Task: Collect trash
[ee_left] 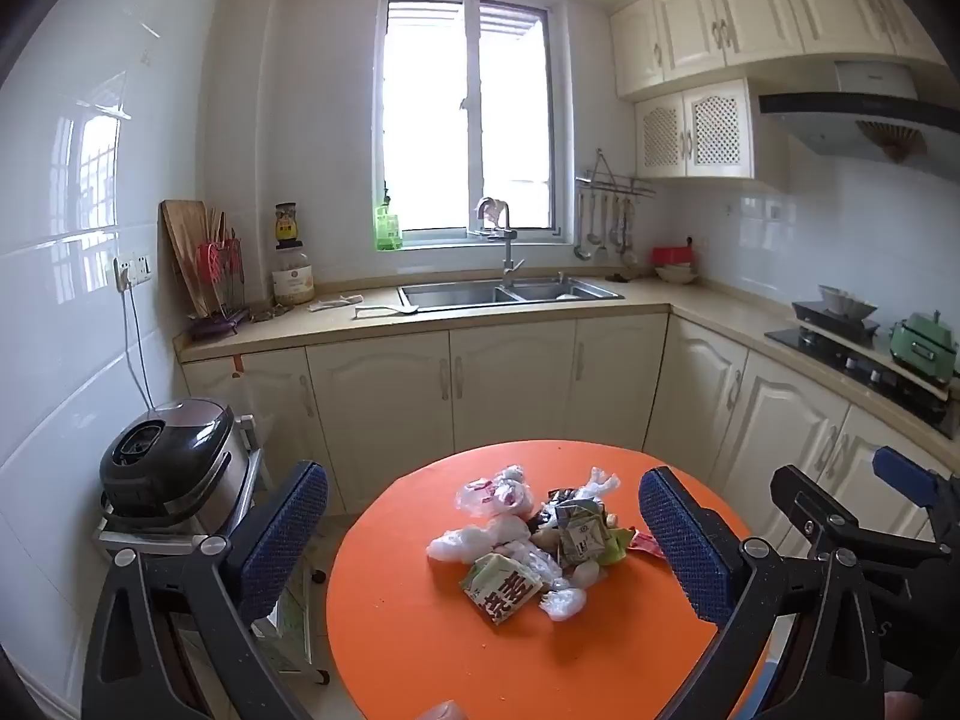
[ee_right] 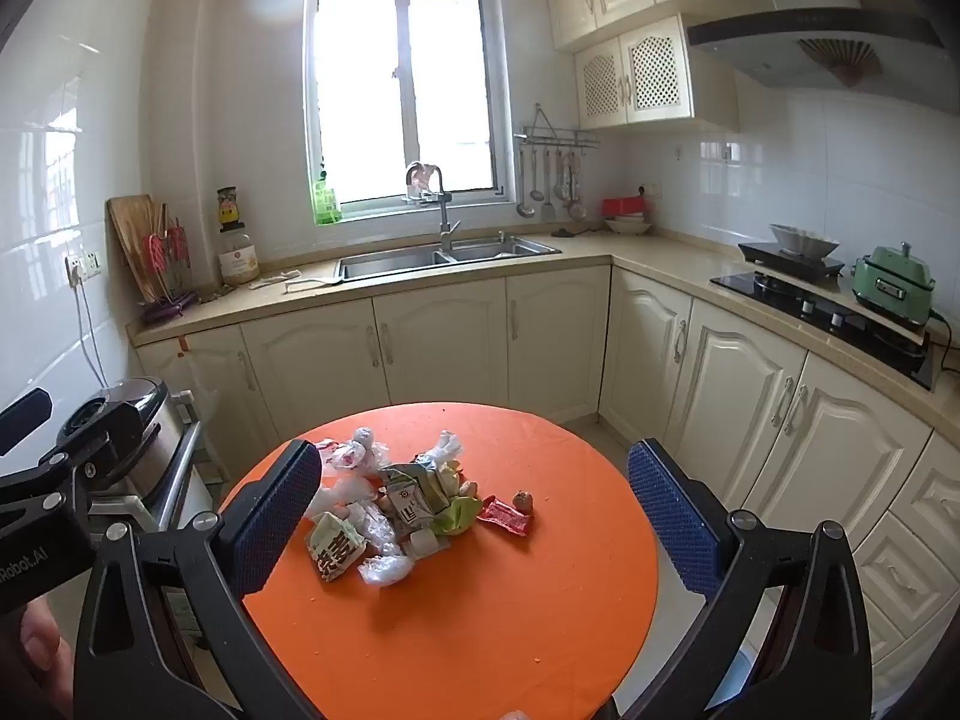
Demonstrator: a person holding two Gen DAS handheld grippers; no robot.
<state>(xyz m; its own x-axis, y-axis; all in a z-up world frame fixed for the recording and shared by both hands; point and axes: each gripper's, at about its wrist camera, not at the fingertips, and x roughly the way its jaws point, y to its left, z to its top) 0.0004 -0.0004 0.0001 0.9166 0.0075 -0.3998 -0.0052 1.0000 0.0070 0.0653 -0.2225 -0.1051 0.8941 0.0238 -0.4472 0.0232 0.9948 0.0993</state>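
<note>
Both tools, left tool [ee_left: 483, 546] and right tool [ee_right: 474, 516], are held spread and empty above the round orange tabletop [ee_right: 480, 630], where the heap of crumpled plastic wrappers and cartons [ee_right: 390, 504] is best pinched piece by piece from above.

Both grippers [ee_left: 483, 531] [ee_right: 474, 501] tilted down — fingers [ee_left: 684, 540] wide

This is a home kitchen: a sink [ee_left: 510, 293] under a window [ee_left: 465, 132], cream cupboards [ee_left: 690, 30], a stove [ee_right: 822, 312] and a rice cooker [ee_left: 171, 462].
</note>
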